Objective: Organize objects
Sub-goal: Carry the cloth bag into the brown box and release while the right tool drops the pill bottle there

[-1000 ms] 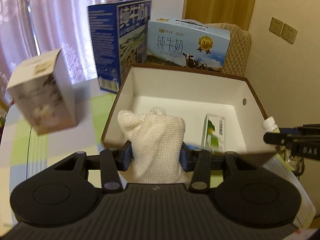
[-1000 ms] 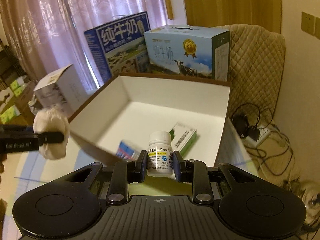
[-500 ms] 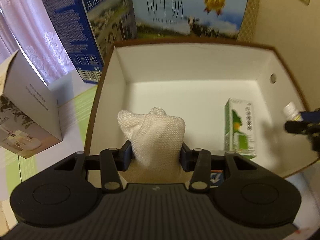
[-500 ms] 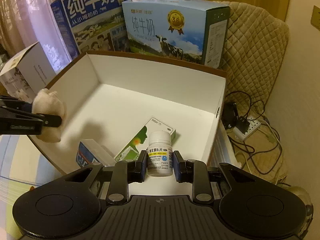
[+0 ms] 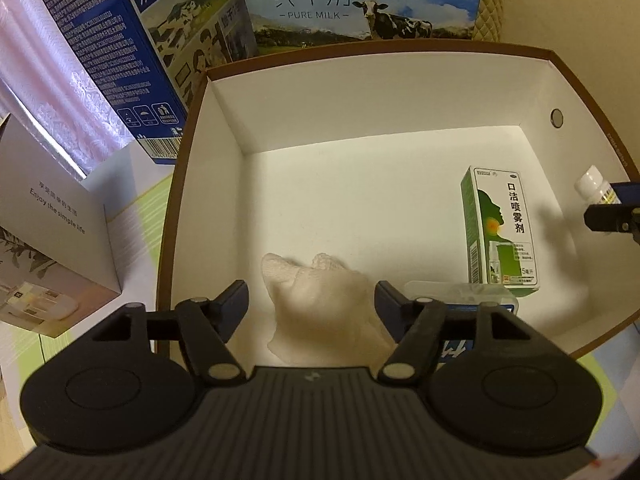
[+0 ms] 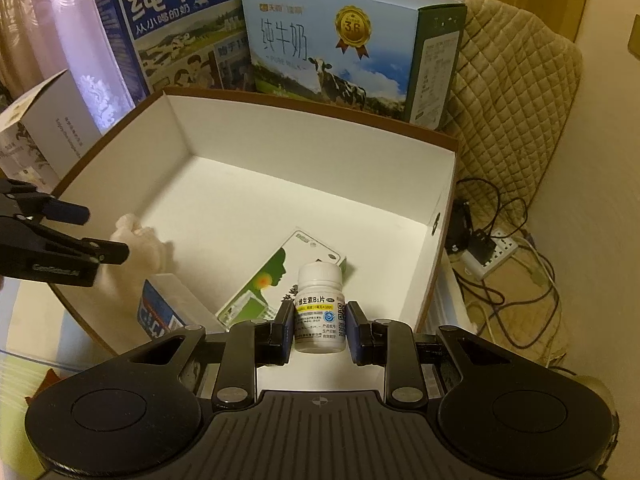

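Note:
A white mesh pouch [image 5: 324,304] lies on the floor of the brown-rimmed white box [image 5: 380,92], near its front left wall. My left gripper [image 5: 312,300] hangs open around the pouch, with gaps on both sides. In the right wrist view the left gripper [image 6: 104,232] is at the box's left edge, beside the pouch [image 6: 144,244]. My right gripper [image 6: 320,328] is shut on a white pill bottle [image 6: 320,304] over the box [image 6: 300,140]. It holds the bottle [image 5: 592,184] upright. A green spray carton [image 6: 276,280] and a blue packet [image 6: 160,312] lie inside.
Two milk cartons [image 6: 340,40] stand behind the box. A grey gift box [image 5: 48,248] sits to its left on the checked tablecloth. A quilted chair back [image 6: 512,92] is at the right. Below it, cables and a power strip [image 6: 488,252] lie on the floor.
My left gripper has opened and let go of the pouch, which now rests in the box. Both grippers have moved forward and lower over the box; the right one keeps its bottle.

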`<state>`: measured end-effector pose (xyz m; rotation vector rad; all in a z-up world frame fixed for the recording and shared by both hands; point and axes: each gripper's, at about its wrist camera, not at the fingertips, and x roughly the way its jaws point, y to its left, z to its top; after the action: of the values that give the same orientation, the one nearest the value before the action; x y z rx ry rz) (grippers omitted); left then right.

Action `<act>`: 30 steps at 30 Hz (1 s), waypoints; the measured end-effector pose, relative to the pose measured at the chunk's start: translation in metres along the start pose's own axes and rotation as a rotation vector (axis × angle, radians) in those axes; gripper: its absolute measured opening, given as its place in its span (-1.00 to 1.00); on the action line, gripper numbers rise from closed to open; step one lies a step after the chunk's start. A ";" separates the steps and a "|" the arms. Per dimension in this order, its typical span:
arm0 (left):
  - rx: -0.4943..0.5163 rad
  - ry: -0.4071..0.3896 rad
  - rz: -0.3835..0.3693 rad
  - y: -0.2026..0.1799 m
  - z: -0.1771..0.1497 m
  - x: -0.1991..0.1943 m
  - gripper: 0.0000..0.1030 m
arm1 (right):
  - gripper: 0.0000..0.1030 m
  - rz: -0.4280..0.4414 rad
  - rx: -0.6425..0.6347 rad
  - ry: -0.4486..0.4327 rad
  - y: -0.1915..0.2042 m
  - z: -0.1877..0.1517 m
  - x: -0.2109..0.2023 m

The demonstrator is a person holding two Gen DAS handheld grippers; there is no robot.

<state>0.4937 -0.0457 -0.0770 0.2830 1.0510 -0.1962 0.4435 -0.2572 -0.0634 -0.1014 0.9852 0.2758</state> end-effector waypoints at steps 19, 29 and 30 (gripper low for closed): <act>-0.098 -0.123 -0.038 0.013 -0.015 -0.069 0.55 | -0.51 0.096 0.069 -0.101 -0.008 -0.009 -0.040; -0.190 -0.159 -0.034 0.016 -0.059 -0.116 0.58 | -0.51 0.140 0.123 -0.139 -0.006 -0.043 -0.085; -0.198 -0.161 -0.036 0.015 -0.065 -0.120 0.59 | -0.51 0.142 0.126 -0.139 -0.005 -0.047 -0.088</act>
<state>0.3867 -0.0075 -0.0001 0.0678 0.9085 -0.1431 0.3608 -0.2880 -0.0160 0.1024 0.8703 0.3455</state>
